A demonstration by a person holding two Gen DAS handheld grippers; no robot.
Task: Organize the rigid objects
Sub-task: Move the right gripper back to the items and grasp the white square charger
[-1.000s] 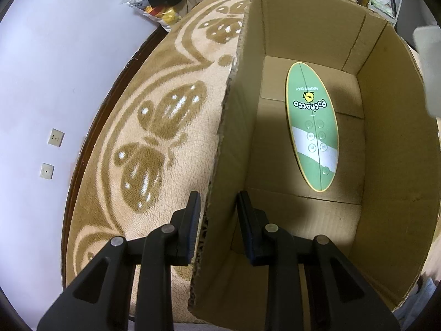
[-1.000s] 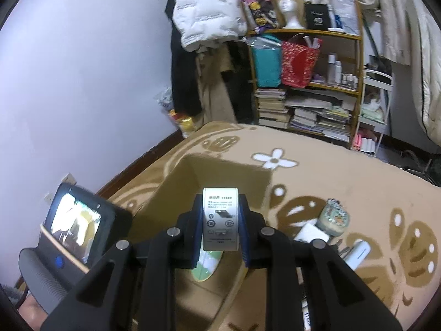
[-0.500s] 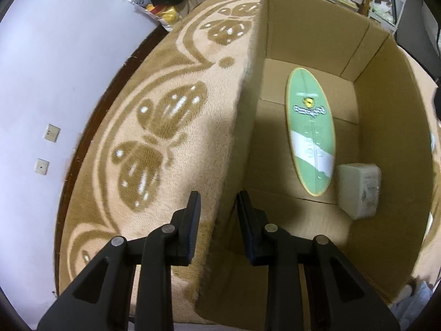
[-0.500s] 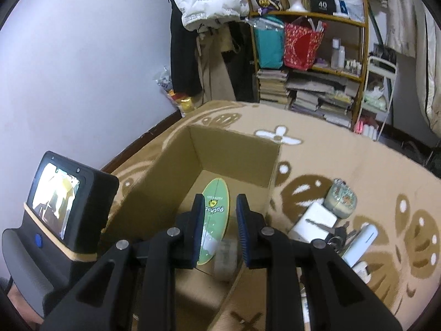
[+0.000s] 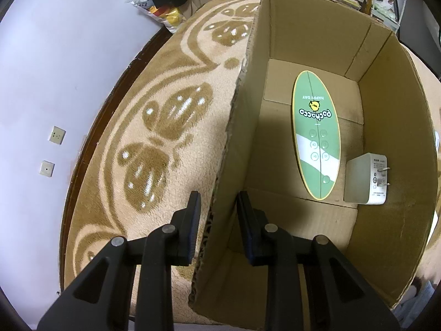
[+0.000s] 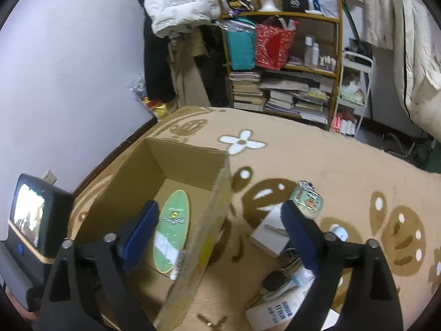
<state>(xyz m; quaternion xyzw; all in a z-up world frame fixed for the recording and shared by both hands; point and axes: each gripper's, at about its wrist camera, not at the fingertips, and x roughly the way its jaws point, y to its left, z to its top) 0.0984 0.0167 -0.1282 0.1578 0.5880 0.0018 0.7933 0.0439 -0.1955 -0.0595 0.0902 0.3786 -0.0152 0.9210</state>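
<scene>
Left tool [image 5: 216, 205] straddles the near left wall of the cardboard box [image 5: 311, 27], one finger outside over the rug [image 5: 154, 127], one inside; whether the pads actually pinch the wall or only bracket it, I cannot tell. Right tool [image 6: 220, 220] has its fingers wide apart and carries nothing; it hangs above the box's right wall. Inside the box: green oval board [image 5: 315, 135] flat on the floor, running lengthwise down the middle; white plug adapter [image 5: 365, 179] at the near right corner of the box floor, just beside the board and against the right wall, prongs facing up and sideways. Outside, on the rug by the box's right wall: a cluster of loose items — round tin [image 6: 307, 202], flat white box [image 6: 271, 231], white bottle [image 6: 275, 309], some darker small pieces I cannot identify. Judgement: step in hand is fetching the next item from that cluster. To do it well: hold the left tool steady on the wall so the box does not slide on the pile; take one item only, fingers across its narrow dimension; lift clear of the cardboard rim before crossing. Free floor is at the box's far end and left side; place there rather than on the adapter.
</scene>
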